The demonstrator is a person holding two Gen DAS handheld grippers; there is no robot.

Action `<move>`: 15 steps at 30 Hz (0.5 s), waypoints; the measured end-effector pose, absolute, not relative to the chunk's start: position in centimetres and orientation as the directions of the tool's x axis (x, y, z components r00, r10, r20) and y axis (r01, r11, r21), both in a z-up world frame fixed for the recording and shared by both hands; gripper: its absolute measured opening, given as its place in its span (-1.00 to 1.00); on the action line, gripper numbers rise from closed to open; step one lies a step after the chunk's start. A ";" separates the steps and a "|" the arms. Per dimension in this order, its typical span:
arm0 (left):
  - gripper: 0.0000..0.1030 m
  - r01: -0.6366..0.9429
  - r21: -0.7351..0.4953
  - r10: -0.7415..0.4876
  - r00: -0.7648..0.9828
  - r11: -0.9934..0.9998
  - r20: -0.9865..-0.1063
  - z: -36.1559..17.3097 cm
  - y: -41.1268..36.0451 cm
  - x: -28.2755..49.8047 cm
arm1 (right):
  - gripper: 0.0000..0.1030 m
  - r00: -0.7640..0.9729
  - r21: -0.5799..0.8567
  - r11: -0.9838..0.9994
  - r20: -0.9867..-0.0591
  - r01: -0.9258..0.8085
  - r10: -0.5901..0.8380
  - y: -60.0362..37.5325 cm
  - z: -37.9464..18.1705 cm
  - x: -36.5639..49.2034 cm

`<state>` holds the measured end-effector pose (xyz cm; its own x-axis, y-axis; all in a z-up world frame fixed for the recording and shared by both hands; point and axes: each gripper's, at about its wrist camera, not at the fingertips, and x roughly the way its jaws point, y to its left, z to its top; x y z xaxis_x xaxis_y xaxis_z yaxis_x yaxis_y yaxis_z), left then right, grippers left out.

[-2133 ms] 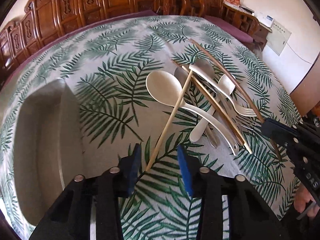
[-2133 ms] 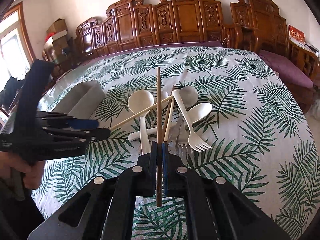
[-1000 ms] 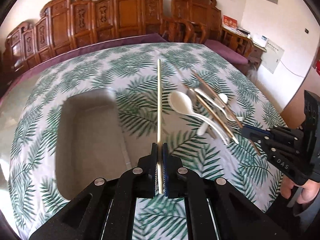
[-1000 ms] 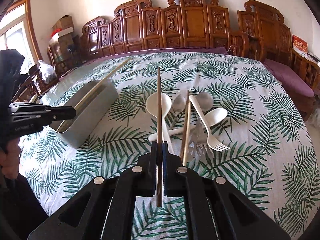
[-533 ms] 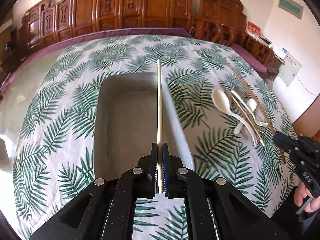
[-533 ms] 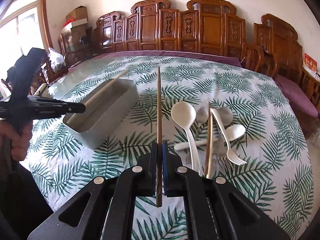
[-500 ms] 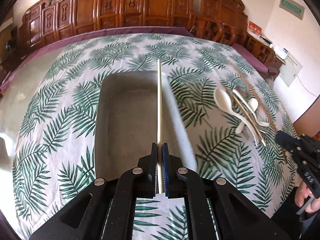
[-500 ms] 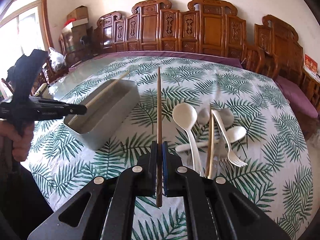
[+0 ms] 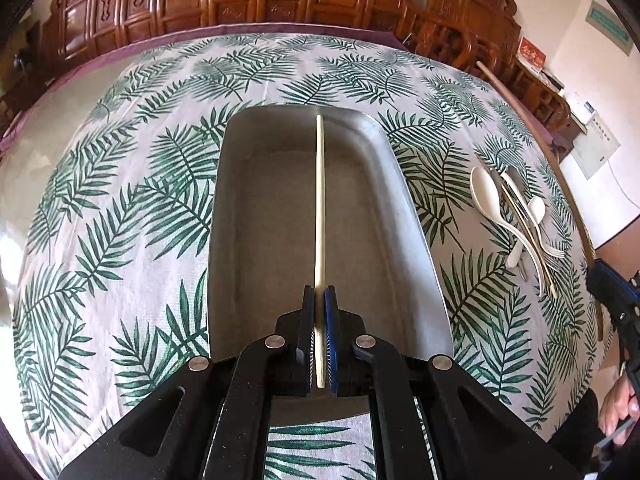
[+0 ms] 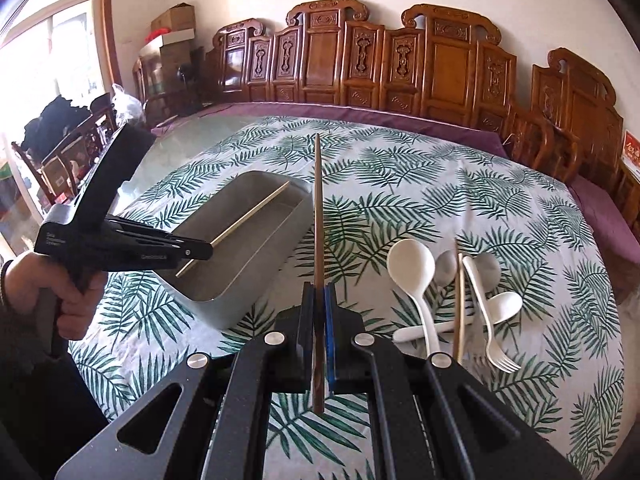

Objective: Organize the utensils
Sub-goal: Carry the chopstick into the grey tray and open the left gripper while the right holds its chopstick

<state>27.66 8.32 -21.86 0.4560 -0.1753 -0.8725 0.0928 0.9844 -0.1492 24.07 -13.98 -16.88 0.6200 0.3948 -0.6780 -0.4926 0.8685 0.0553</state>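
My left gripper (image 9: 319, 300) is shut on a pale chopstick (image 9: 319, 200) and holds it lengthwise over the grey metal tray (image 9: 240, 240). The same gripper (image 10: 200, 250), chopstick (image 10: 248, 216) and tray (image 10: 248, 292) show in the right wrist view. My right gripper (image 10: 319, 296) is shut on a dark brown chopstick (image 10: 317, 208), held above the cloth to the right of the tray. A pile of white spoons (image 10: 412, 272), a white fork (image 10: 494, 340) and one more chopstick (image 10: 460, 304) lies on the table to the right.
The utensil pile also shows at the right in the left wrist view (image 9: 516, 220). The round table carries a palm-leaf cloth (image 9: 120, 200). Carved wooden chairs (image 10: 400, 68) ring the far side. Boxes and furniture stand at the left by a window.
My left gripper has carried the pale chopstick further over the tray, now centred along it. My right gripper has swung left with the brown chopstick, nearer the tray.
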 end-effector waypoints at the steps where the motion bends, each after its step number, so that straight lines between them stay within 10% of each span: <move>1: -0.92 0.093 -0.144 -0.171 0.457 0.985 -0.873 -21.9 8.3 27.7 | -0.89 0.618 0.055 0.868 -0.681 -0.494 0.394 -13.8 -17.0 24.1; 15: -0.34 0.073 -0.141 -0.157 0.541 0.987 -0.826 -18.7 10.5 27.0 | -0.88 0.563 0.121 0.852 -0.702 -0.509 0.436 -9.5 -17.4 26.2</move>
